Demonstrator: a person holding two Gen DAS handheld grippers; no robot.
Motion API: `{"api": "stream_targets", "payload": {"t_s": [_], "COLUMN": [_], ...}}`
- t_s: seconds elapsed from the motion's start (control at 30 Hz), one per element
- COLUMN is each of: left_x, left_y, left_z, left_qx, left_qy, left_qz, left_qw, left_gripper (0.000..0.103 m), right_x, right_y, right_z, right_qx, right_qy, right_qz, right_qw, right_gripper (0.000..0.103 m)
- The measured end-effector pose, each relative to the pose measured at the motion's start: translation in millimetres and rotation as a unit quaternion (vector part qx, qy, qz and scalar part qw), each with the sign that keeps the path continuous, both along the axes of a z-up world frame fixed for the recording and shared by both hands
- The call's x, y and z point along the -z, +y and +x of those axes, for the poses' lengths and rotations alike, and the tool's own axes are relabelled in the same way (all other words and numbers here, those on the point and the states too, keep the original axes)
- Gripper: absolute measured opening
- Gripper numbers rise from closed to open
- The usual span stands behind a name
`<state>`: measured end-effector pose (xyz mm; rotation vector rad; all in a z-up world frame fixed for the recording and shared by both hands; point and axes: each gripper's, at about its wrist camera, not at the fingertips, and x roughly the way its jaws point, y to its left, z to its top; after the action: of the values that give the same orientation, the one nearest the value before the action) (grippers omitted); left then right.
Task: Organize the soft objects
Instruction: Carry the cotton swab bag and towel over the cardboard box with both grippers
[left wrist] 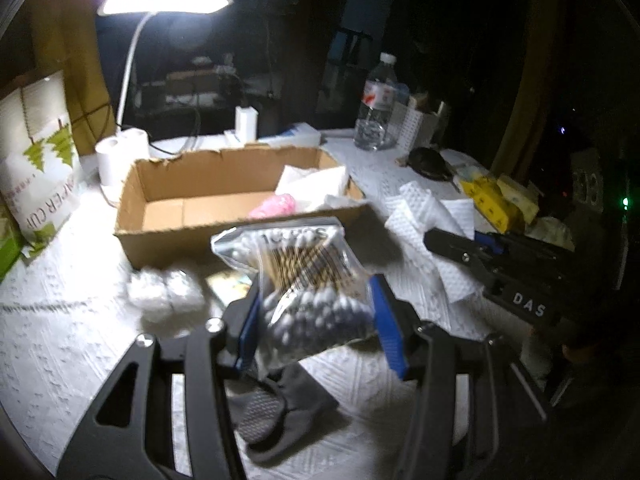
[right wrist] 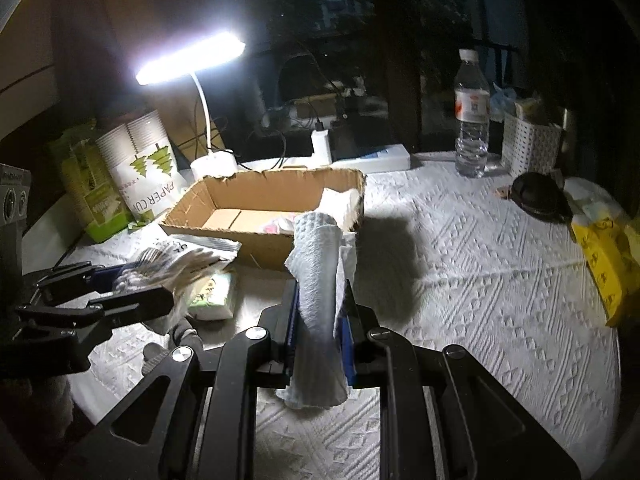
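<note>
My left gripper (left wrist: 316,312) is shut on a clear bag of cotton swabs (left wrist: 296,276) and holds it above the table, just in front of the open cardboard box (left wrist: 168,240). The box holds white tissues (left wrist: 316,180) and a pink soft item (left wrist: 274,204). My right gripper (right wrist: 320,316) is shut on a white textured paper towel (right wrist: 320,276), held upright near the box's front right corner (right wrist: 356,200). The left gripper with the swab bag (right wrist: 176,264) shows at left in the right wrist view.
A lit desk lamp (right wrist: 192,56), a paper cup pack (right wrist: 140,168), toilet rolls (left wrist: 116,156), a water bottle (right wrist: 472,116), a white basket (right wrist: 528,144), a yellow pack (right wrist: 608,264), a tissue pack (right wrist: 214,292), cotton pads (left wrist: 164,292) and a grey sock (left wrist: 276,408) lie around.
</note>
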<state>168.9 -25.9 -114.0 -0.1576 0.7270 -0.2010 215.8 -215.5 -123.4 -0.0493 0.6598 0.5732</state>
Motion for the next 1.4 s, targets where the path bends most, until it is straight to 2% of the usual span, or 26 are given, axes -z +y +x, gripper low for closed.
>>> {"api": "stream_targets", "payload": {"t_s": [0.47, 0.77, 1.13, 1.4], "left_x": [-21.2, -23.4, -14.3, 8.7], "left_y": [39.0, 54.4, 59.2, 61.4], "left_z": [18.7, 41.3, 79.1, 113.4], "left_qx": [-0.036, -0.049, -0.048, -0.048], "left_qy": [-0.043, -0.051, -0.048, -0.018], "left_qz": [0.022, 0.031, 0.037, 0.036], "left_qw": [0.9982, 0.9970, 0.9970, 0.9980], "left_gripper": [0.052, 0.052, 0.052, 0.052], "right_x": [-23.0, -28.0, -18.7, 1.5], "right_y": [29.5, 44.1, 56.4, 61.9], "right_z": [21.2, 44.4, 79.6, 110.5], "right_qx": [-0.022, -0.032, -0.037, -0.036], "right_qy": [-0.022, -0.027, -0.016, 0.008], "right_qz": [-0.010, -0.011, -0.014, -0.020], "right_qw": [0.999, 0.999, 0.999, 0.999], "right_gripper": [0.020, 0.020, 0.020, 0.020]}}
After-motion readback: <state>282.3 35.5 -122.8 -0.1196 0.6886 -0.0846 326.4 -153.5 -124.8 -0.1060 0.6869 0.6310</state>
